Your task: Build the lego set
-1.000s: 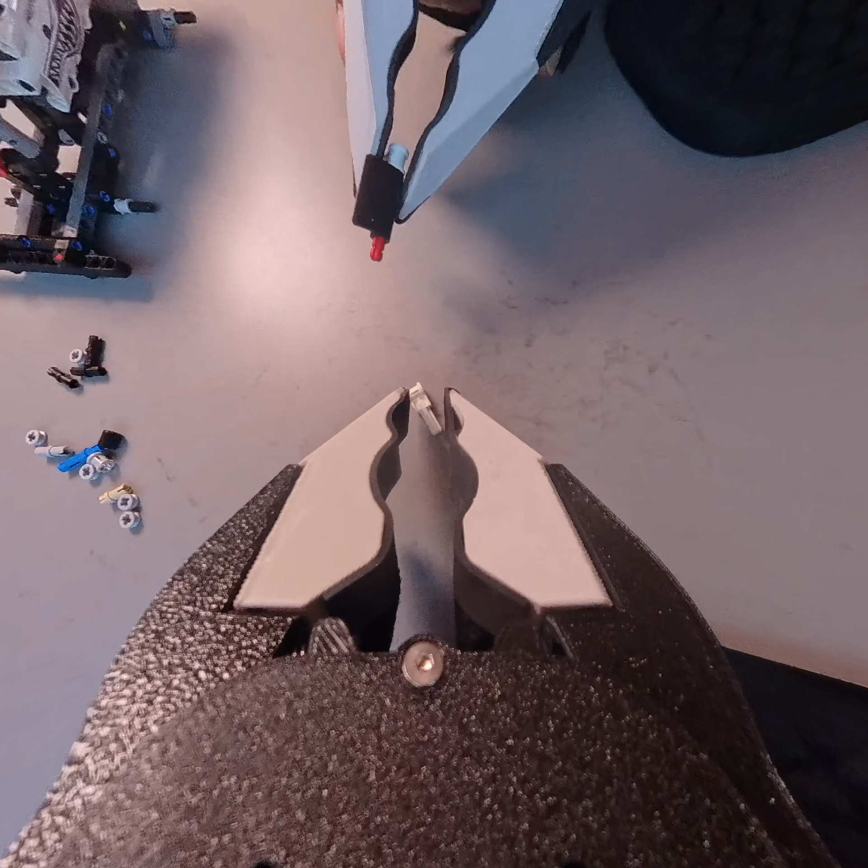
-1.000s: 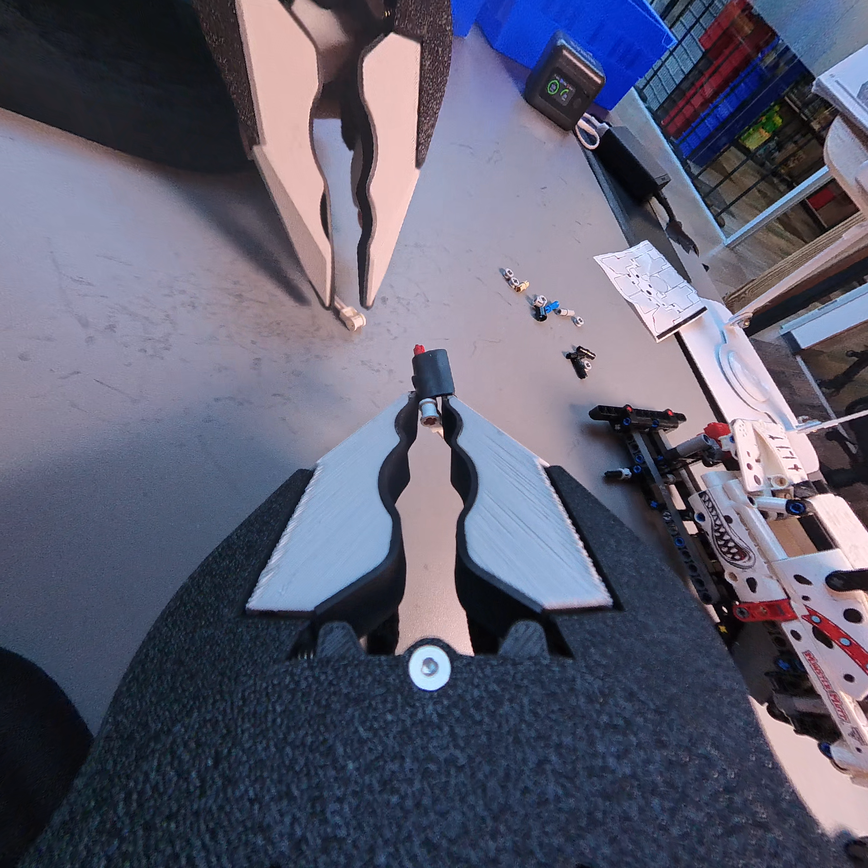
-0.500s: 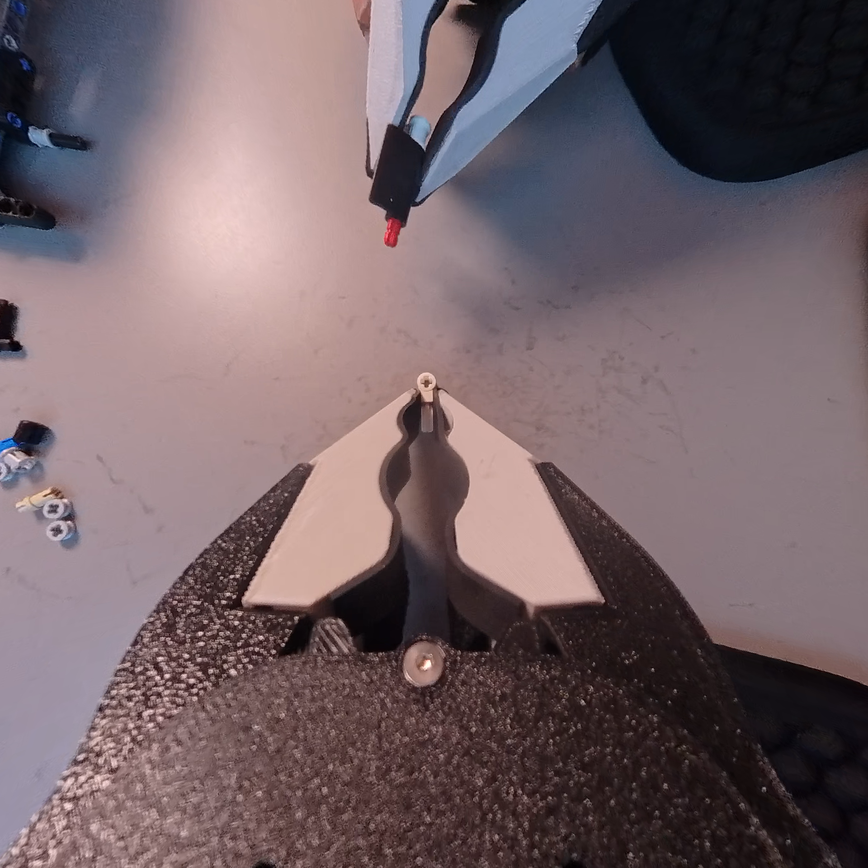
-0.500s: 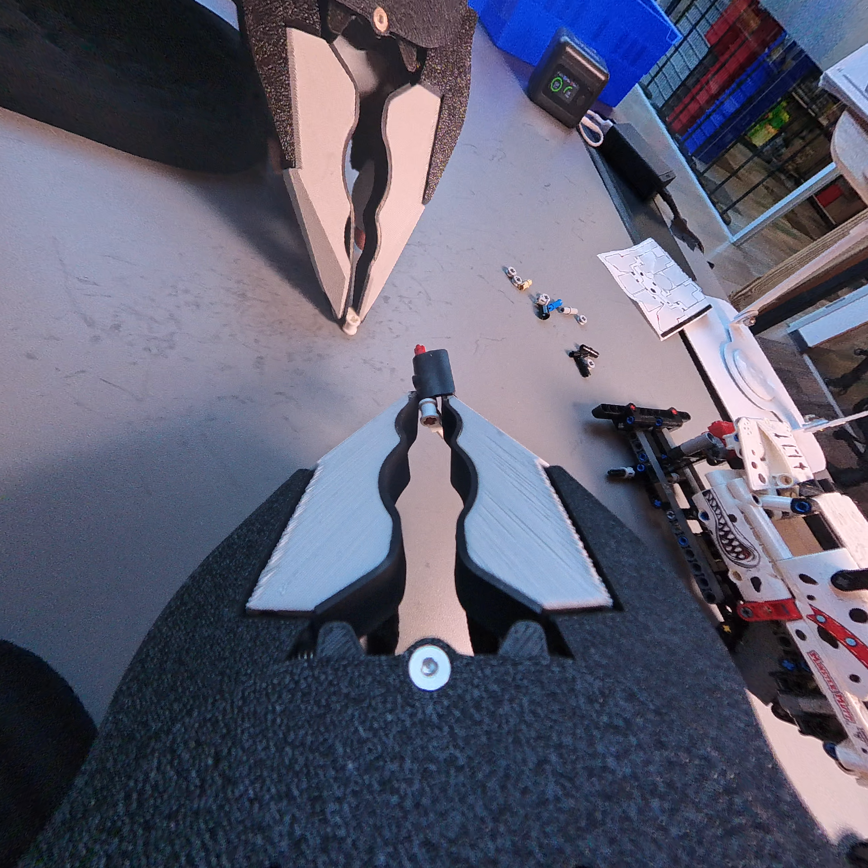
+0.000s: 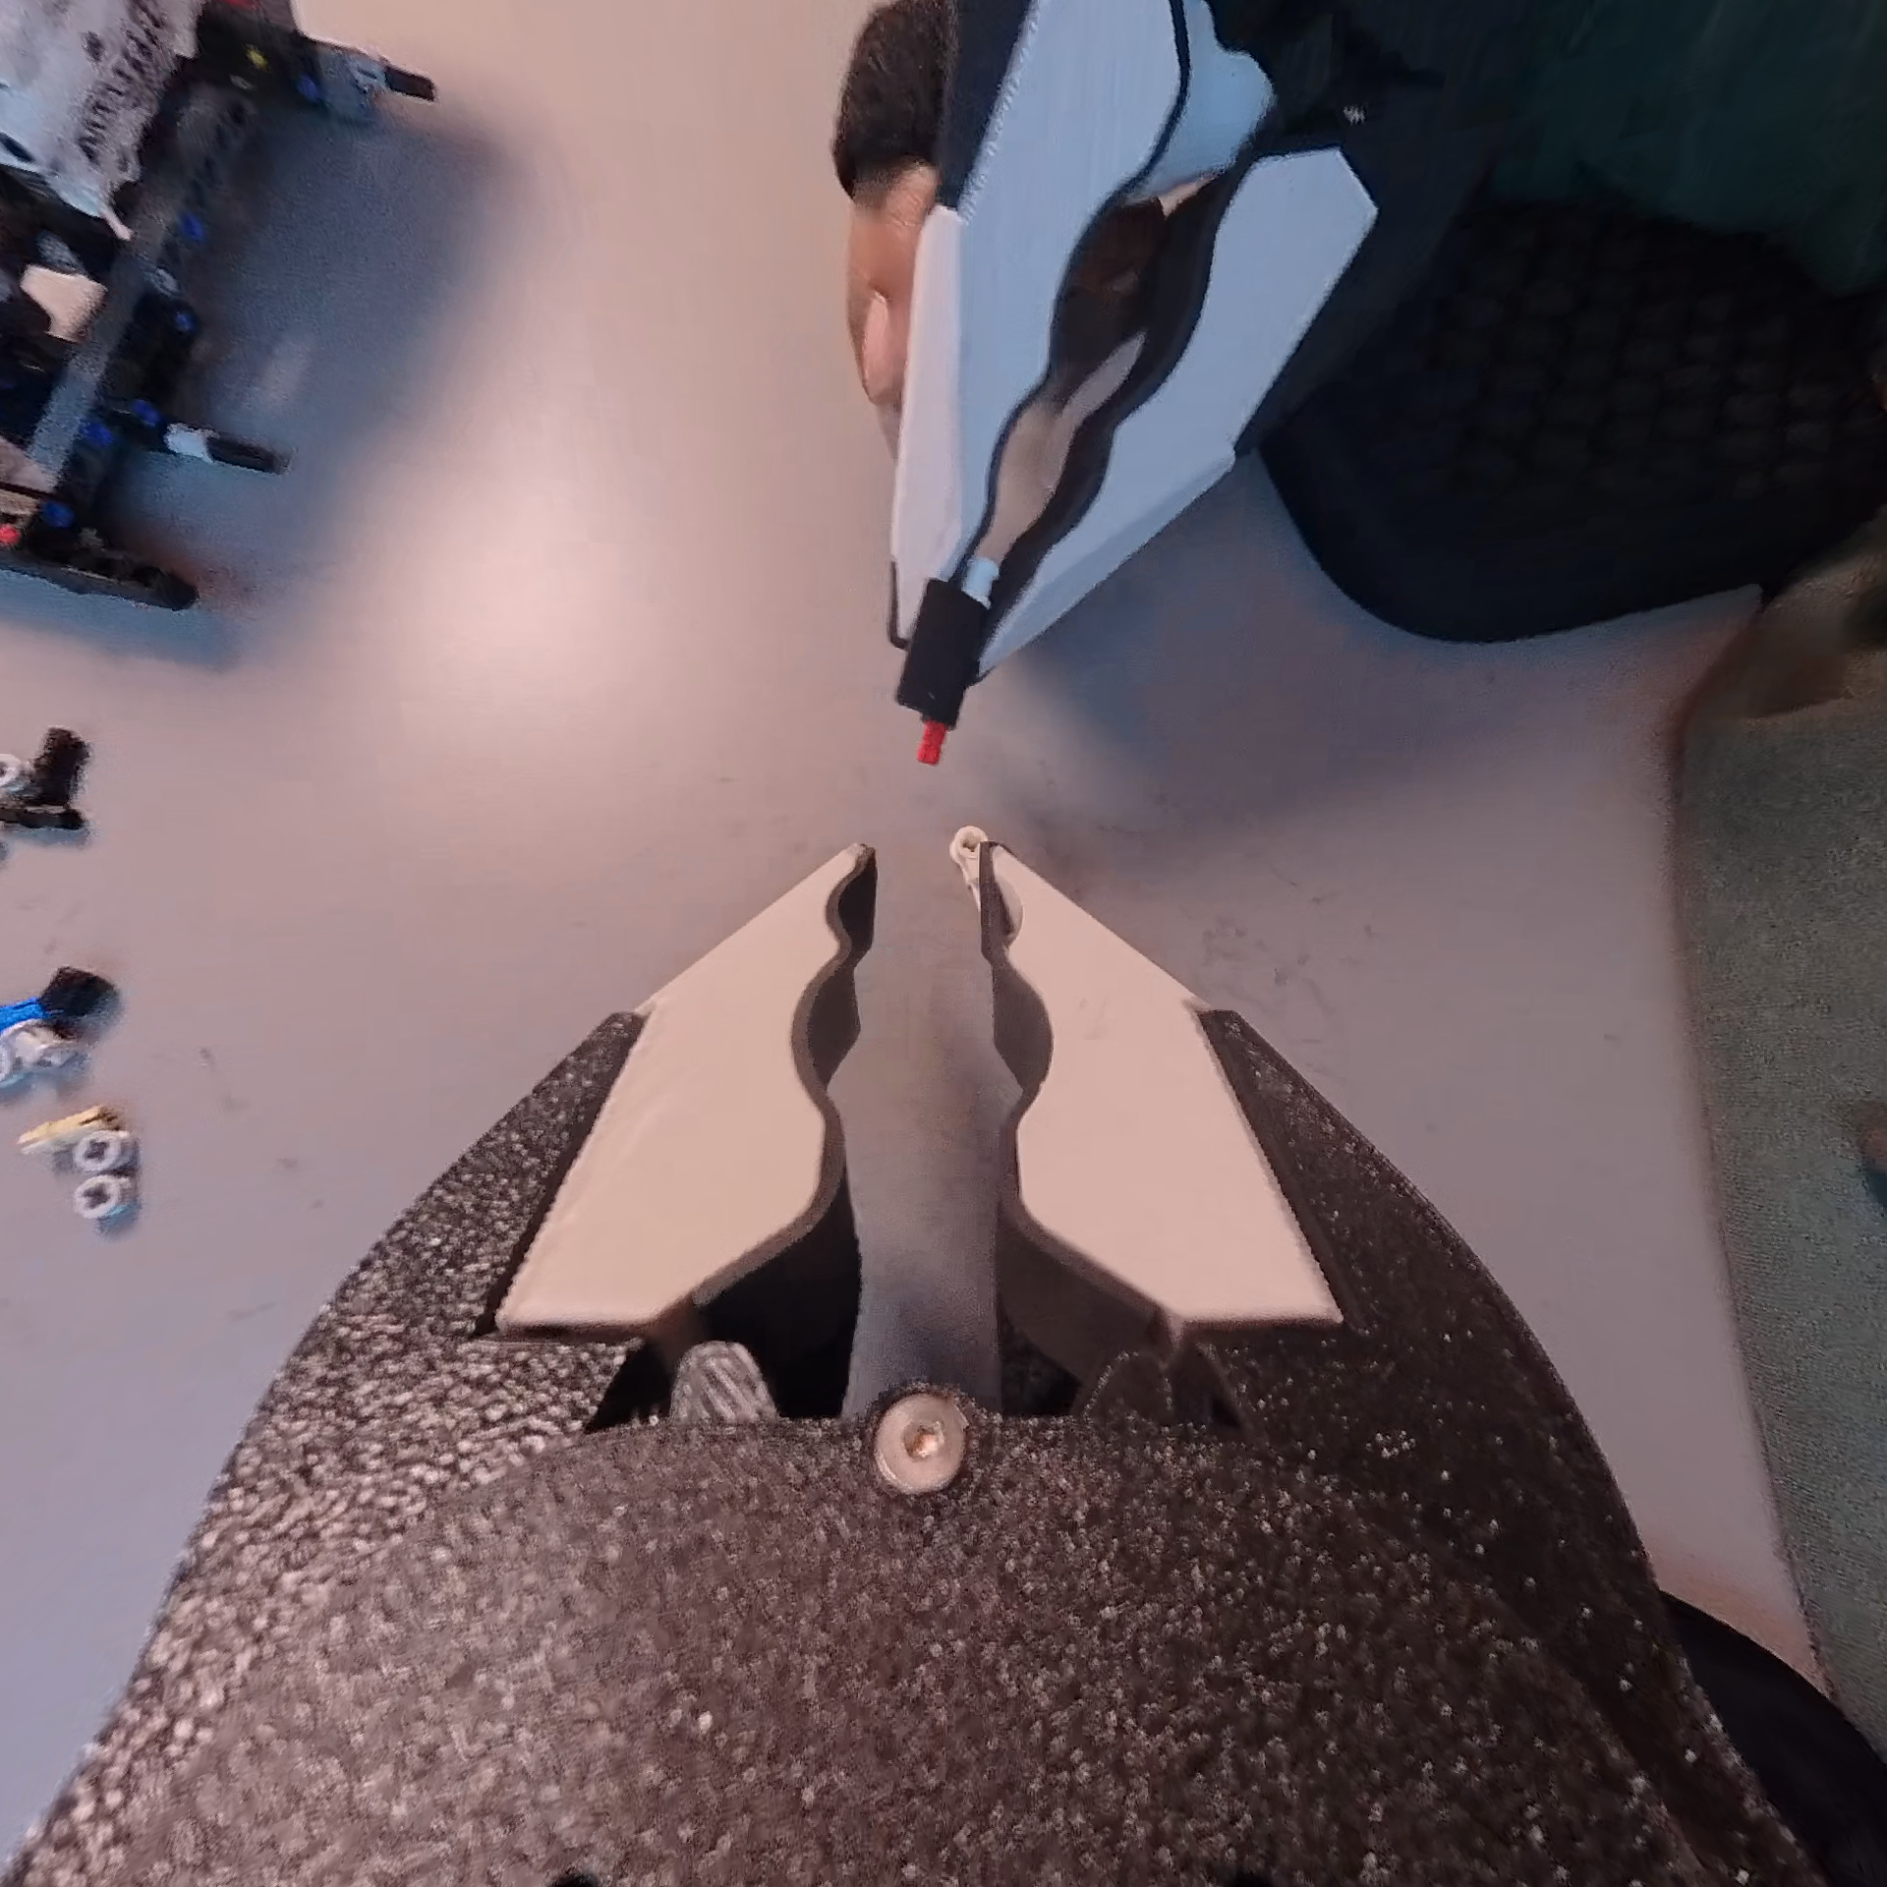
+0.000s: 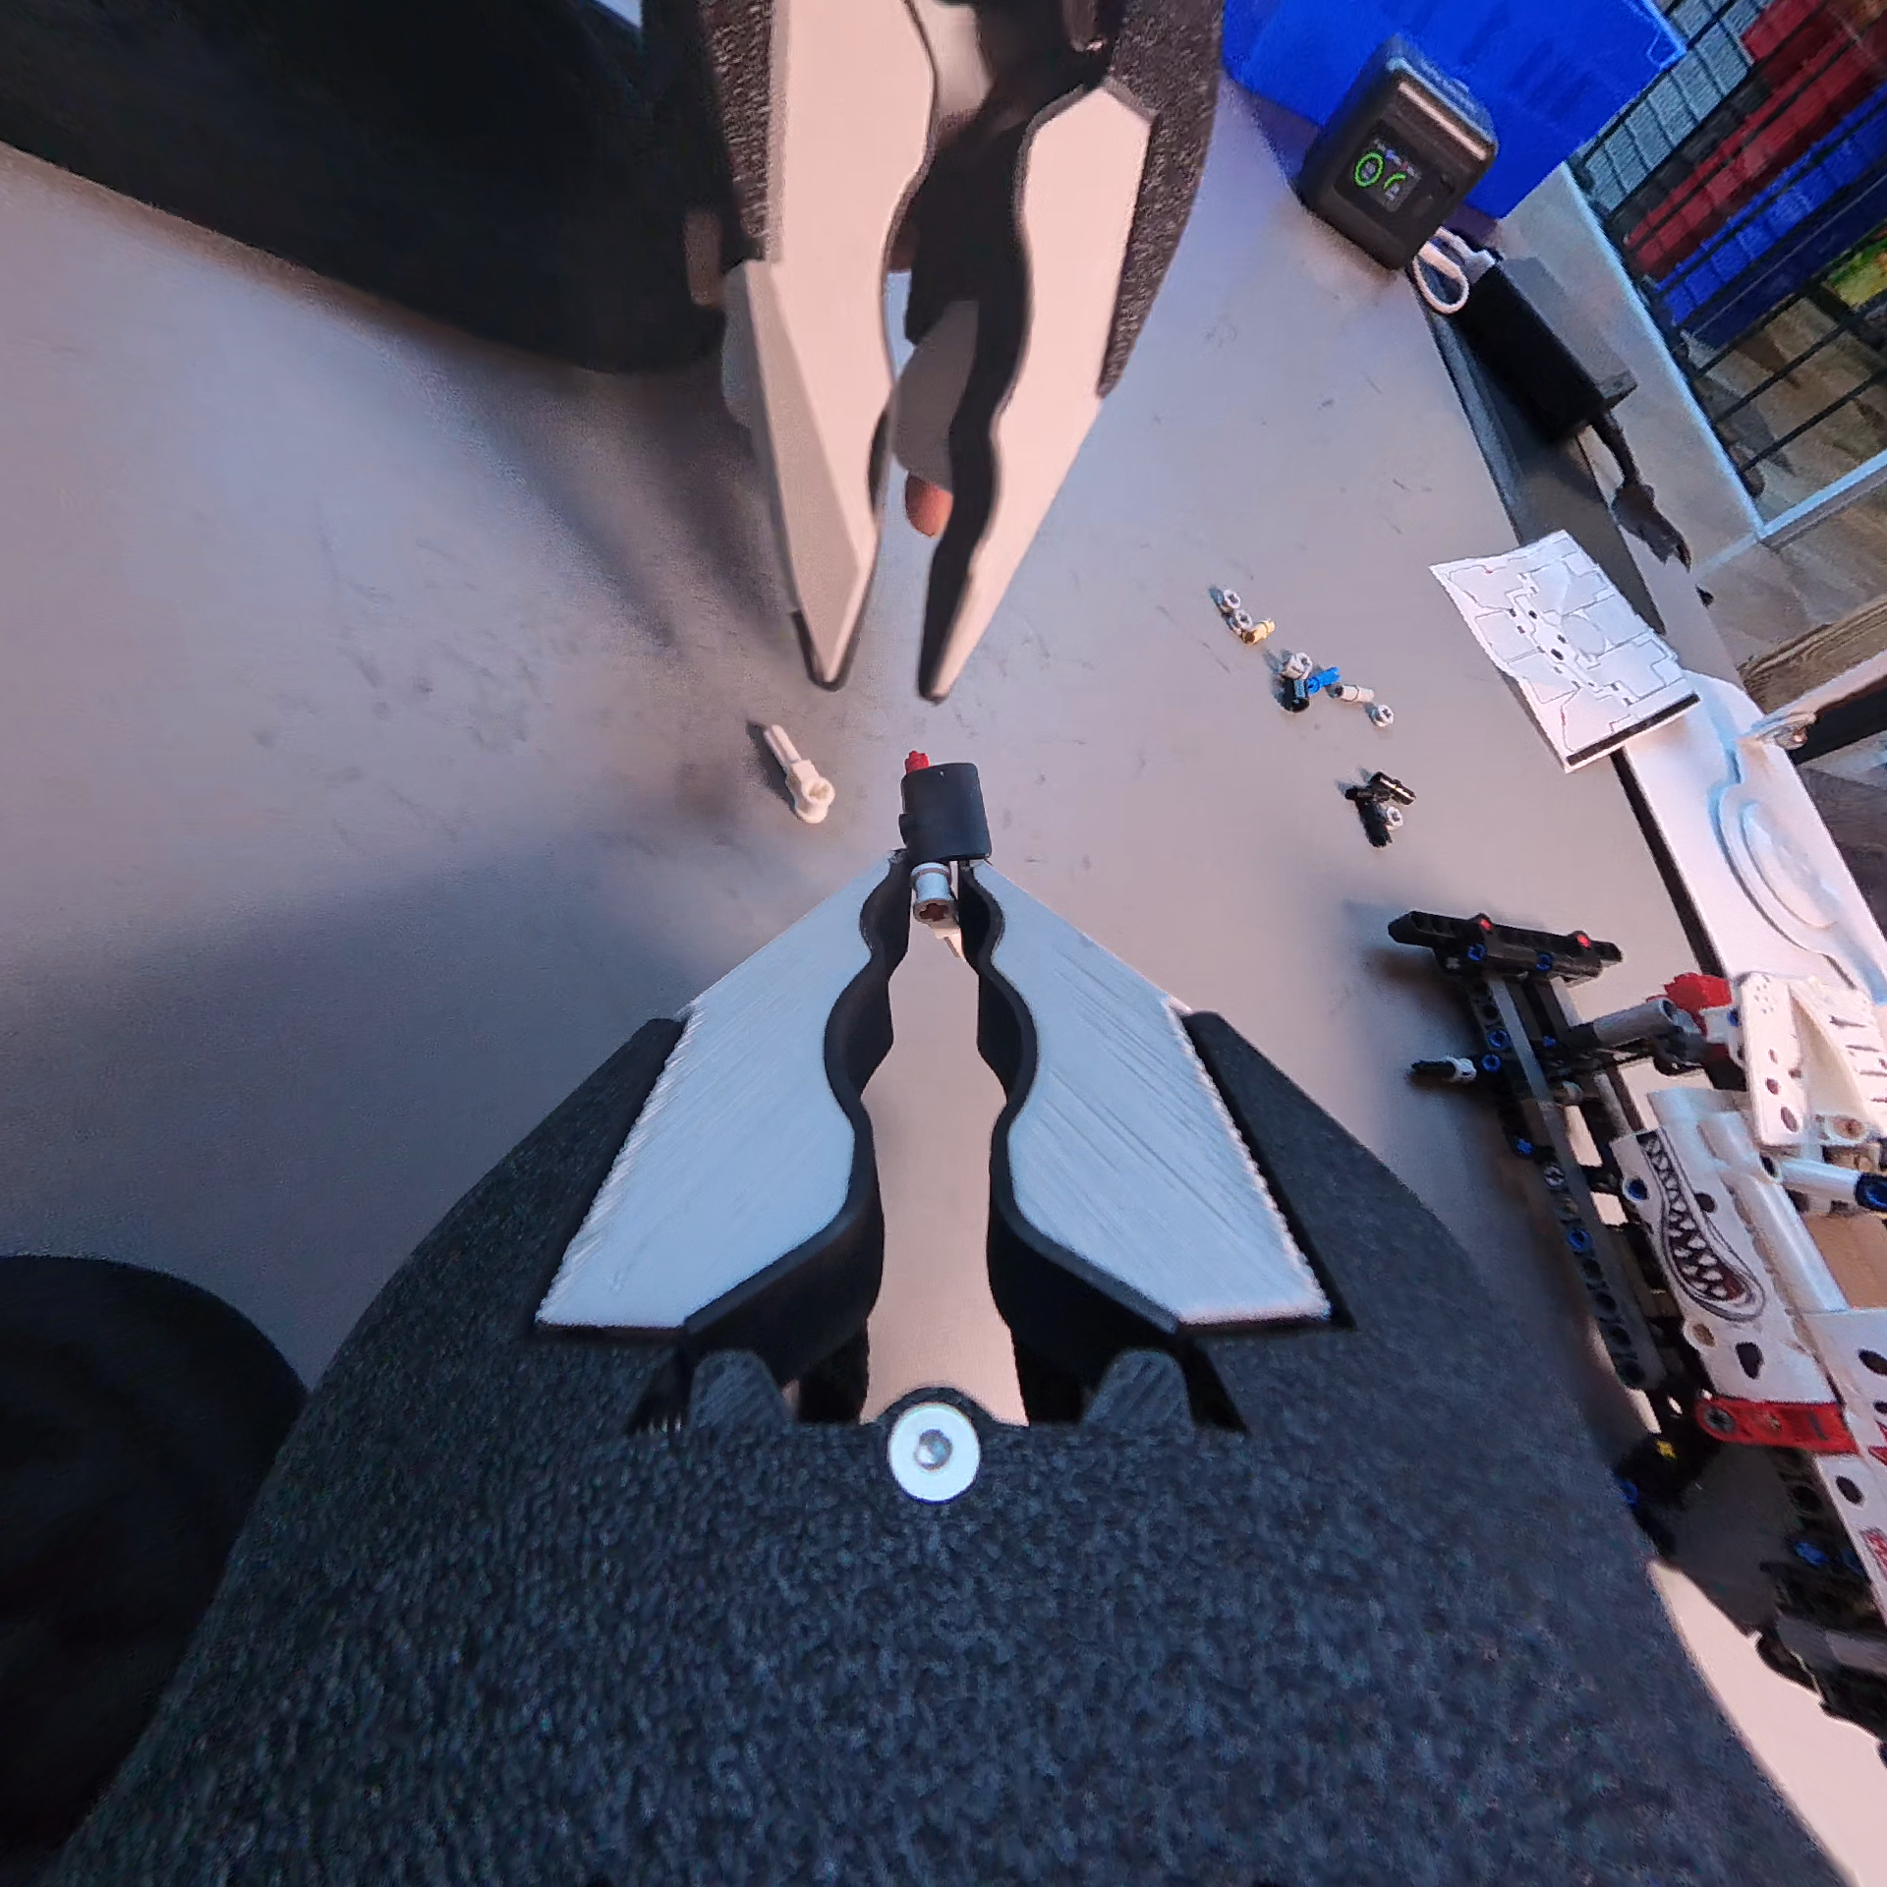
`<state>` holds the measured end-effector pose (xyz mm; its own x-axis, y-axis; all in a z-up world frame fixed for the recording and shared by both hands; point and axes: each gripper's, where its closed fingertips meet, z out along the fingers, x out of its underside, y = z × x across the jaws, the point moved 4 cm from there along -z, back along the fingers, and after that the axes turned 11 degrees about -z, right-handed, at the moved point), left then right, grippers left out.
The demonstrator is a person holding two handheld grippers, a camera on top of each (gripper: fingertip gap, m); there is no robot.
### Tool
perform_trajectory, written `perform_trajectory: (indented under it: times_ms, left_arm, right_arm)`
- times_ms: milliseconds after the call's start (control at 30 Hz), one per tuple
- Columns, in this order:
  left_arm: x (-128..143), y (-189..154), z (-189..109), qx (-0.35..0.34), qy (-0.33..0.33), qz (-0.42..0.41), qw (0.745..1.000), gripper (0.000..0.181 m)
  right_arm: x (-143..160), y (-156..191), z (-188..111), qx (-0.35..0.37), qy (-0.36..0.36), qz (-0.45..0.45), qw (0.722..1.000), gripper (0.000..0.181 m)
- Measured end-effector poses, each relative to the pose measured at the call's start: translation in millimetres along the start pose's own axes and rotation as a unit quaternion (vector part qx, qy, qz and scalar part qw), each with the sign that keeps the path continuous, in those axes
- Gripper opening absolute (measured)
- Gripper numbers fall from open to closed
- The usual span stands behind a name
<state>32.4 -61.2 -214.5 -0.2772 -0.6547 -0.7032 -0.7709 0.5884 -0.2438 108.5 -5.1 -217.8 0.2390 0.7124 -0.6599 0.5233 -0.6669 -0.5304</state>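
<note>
Left gripper point(image 5: 924, 853): jaws parted, empty, above the table point(image 5: 572, 715). White pin point(image 6: 799, 776): lying loose on the table just beside its tips. Right gripper point(image 6: 931, 886): clamped on a black connector point(image 6: 945, 812) with a red axle tip. Part-built model point(image 6: 1726, 1154): at table edge. Small loose parts point(image 6: 1302, 669): near it.

Opposed wrist cameras, close overhead, sharing table point(image 5: 572, 654)
</note>
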Motion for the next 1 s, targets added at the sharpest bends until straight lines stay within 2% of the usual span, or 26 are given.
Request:
perform_trajectory:
  times_ms: [100,200,300,400,533,633,767,900,1000]
  left_arm:
    - [-8,-4,-5,0.011,-0.028,0.007,1.0,0.024]
    - [-9,-12,0,0.017,-0.021,0.039,0.999,0.025]
    - [-6,-16,2,0.034,-0.017,0.047,0.998,0.011]
    - [-10,-16,-7,0.067,-0.059,0.019,0.996,0.01]
    - [-18,-11,-25,0.109,-0.143,-0.022,0.984,0.008]
    - [-21,-4,-34,0.083,-0.188,-0.021,0.979,0.008]
    - [-28,-5,-38,0.052,-0.223,0.007,0.973,0.007]
    - [-29,-8,-33,0.009,-0.223,0.047,0.974,0.005]
    - [-29,-8,-31,-0.014,-0.222,0.062,0.973,0.005]
  right_arm:
    - [-9,2,2,-0.015,0.0,-0.016,1.0,0.008]
    - [-21,3,5,-0.042,0.005,-0.038,0.998,0.008]
    - [-33,1,4,-0.069,0.007,-0.055,0.996,0.008]
    - [-42,-7,1,-0.073,0.002,-0.052,0.996,0.008]
    - [-50,-32,-9,-0.01,-0.056,0.026,0.998,0.024]
    - [-47,-44,-22,0.014,-0.097,0.1,0.99,0.026]
    - [-45,-37,-23,-0.012,-0.128,0.183,0.975,0.027]
    - [-57,-31,-14,-0.029,-0.154,0.21,0.965,0.035]
    - [-60,-31,-9,-0.029,-0.155,0.212,0.965,0.028]
